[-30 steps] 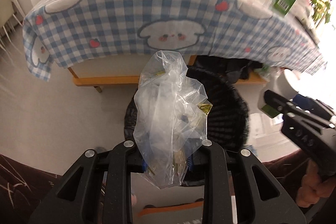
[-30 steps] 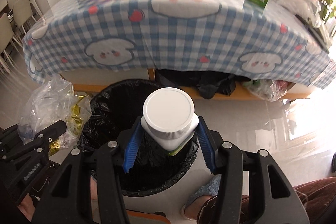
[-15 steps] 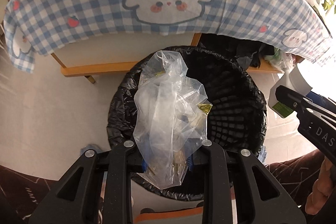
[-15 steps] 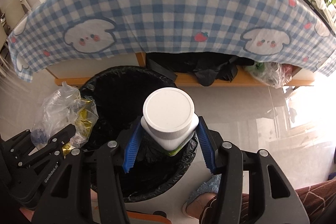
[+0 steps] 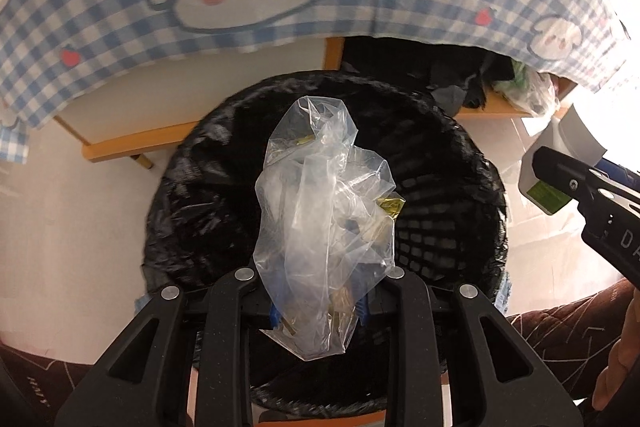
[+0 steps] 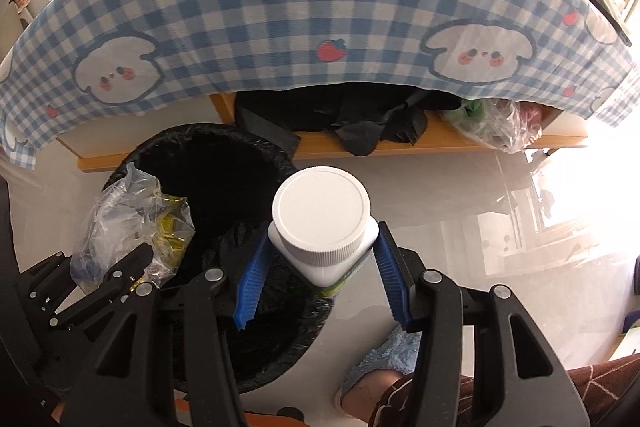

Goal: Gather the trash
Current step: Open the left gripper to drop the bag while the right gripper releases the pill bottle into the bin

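Observation:
My left gripper [image 5: 318,307] is shut on a crumpled clear plastic bag [image 5: 324,211] with gold wrappers inside, held right over the open black-lined trash bin [image 5: 188,211]. The bag also shows in the right wrist view [image 6: 132,223] over the bin's left rim. My right gripper [image 6: 322,275] is shut on a white plastic bottle [image 6: 322,223] with a round screw cap, held above the bin's [image 6: 208,179] right rim. The right gripper and bottle [image 5: 560,167] show at the right edge of the left wrist view.
A table with a blue checked cloth [image 6: 280,7] printed with white dogs hangs just behind the bin. A low wooden shelf [image 6: 440,143] under it holds black cloth and a plastic bag [image 6: 500,123]. The person's foot in a blue slipper [image 6: 384,359] is beside the bin.
Both grippers have moved down and forward toward the bin, so the tabletop has passed out of view. The bag now hangs over the bin's opening. Both grips are unchanged.

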Action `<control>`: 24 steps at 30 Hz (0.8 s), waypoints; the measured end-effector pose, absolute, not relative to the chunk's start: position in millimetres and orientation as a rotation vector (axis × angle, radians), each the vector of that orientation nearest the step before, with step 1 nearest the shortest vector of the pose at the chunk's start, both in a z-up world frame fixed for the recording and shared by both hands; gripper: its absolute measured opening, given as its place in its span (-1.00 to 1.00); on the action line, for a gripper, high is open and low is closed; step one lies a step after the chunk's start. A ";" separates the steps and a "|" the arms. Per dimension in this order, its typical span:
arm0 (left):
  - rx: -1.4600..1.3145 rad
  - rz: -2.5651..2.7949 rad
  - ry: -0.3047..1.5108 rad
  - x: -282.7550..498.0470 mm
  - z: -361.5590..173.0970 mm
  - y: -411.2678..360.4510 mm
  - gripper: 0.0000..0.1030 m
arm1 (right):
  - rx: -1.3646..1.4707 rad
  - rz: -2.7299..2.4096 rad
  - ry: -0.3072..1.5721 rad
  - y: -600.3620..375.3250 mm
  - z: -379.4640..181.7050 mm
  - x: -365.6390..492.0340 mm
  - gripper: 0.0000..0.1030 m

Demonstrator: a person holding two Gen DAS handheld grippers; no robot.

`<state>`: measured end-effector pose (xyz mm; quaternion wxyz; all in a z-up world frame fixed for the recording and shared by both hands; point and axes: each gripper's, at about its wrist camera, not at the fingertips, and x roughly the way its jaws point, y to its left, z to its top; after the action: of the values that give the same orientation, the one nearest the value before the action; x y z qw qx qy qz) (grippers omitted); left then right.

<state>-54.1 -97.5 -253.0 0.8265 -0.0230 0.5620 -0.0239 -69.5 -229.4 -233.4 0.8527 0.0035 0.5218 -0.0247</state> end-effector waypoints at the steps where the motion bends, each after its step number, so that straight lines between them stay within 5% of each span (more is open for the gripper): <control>1: -0.042 -0.056 1.194 -53.1 -254.0 -101.0 -0.48 | 0.009 -0.054 1.095 -230.8 -233.3 -69.8 -0.05; 13: -0.045 -0.027 1.138 -57.6 -238.0 -89.6 0.38 | 0.004 -0.064 1.084 -225.8 -234.6 -66.6 -0.05; 24: -0.077 0.037 1.071 -68.0 -214.0 -49.0 0.83 | 0.001 -0.026 1.112 -196.2 -254.4 -57.1 -0.04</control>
<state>-68.0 -49.0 -214.0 0.8590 -0.0365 0.5103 0.0178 -57.1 -196.2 -254.4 0.8492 0.0003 0.5279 -0.0121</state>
